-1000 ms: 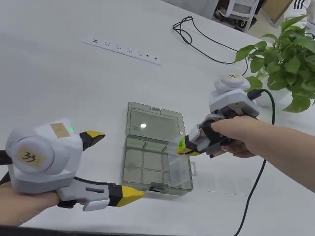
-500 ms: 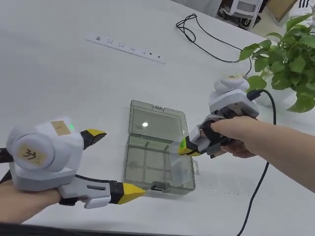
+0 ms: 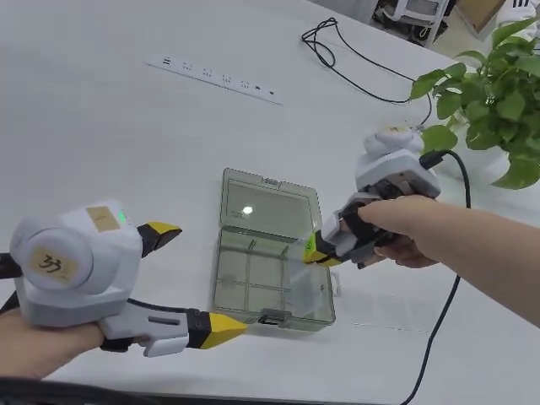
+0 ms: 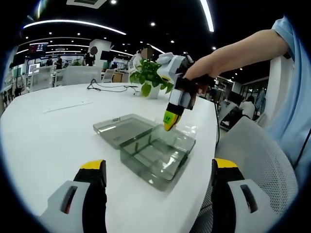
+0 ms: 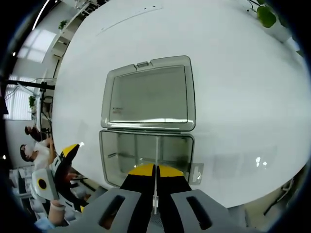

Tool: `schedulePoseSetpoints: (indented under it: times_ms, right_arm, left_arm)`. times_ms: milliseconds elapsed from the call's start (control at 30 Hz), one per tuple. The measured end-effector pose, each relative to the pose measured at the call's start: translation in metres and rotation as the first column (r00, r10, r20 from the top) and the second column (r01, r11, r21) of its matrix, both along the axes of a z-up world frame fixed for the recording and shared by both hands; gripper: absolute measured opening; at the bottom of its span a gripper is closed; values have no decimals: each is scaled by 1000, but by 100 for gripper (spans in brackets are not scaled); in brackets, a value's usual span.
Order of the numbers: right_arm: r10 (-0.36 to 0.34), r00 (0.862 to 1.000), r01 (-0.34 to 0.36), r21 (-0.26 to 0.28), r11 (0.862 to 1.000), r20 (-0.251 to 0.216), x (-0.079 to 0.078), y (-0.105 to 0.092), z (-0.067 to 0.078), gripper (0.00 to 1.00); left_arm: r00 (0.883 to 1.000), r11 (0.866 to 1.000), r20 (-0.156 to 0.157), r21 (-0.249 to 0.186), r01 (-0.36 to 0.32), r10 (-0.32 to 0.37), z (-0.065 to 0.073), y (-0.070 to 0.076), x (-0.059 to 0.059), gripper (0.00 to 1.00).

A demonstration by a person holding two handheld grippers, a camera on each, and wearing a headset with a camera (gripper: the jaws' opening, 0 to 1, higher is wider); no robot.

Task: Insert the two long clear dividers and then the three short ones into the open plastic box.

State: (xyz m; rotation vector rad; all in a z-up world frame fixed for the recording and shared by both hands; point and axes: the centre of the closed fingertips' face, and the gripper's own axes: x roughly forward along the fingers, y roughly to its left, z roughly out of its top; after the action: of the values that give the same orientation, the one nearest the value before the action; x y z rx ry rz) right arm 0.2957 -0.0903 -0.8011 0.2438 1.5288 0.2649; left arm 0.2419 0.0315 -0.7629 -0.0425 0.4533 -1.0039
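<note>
The right gripper [image 3: 312, 251] [image 5: 155, 171] is pinching a clear divider [image 5: 156, 151] between its pressed-together jaws, holding it edge-on and upright above the base of the open plastic box [image 3: 221, 287] [image 5: 108, 145]. The divider's lower end is reaching down into the right part of the base. From the left gripper view, the right gripper [image 4: 169, 121] is pointing down just above the far side of the box [image 4: 146, 167]. Set against the box, it is hanging in much the same spot as a second ago; only the whole head view has shifted a little. The box is lying on the white counter [image 3: 101, 152] with its lid [image 3: 268, 205] folded flat on the far side. Clear dividers are already standing inside the base, though their number is hard to make out. The left gripper [image 3: 198, 278] [image 4: 158, 167] is hovering near the box's left side, jaws spread wide and holding nothing, as before. A power strip [image 3: 215, 80], a black cable [image 3: 337, 55] and a potted plant [image 3: 489, 76] are sitting farther back.
</note>
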Motion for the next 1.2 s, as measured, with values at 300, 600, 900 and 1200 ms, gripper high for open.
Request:
schedulePoseSetpoints:
  times_ms: [300, 600, 900, 1200]
  right_arm:
    - [-13, 1000, 13, 8, 1000, -1, 1, 3, -2, 1]
    - [6, 1000, -6, -4, 1000, 7, -8, 9, -1, 1]
    - [15, 1000, -15, -10, 1000, 7, -7, 7, -4, 2]
    - [24, 1000, -24, -25, 999, 12, -3, 6, -6, 2]
  left_arm:
    - [1000, 1000, -7, -3, 1, -1, -3, 0, -1, 91]
    - [1000, 1000, -13, -6, -7, 7, -5, 4, 0, 90]
    - [1000, 1000, -23, -13, -13, 13, -6, 6, -1, 89]
    - [1000, 1000, -26, -17, -11, 10, -7, 2, -3, 89]
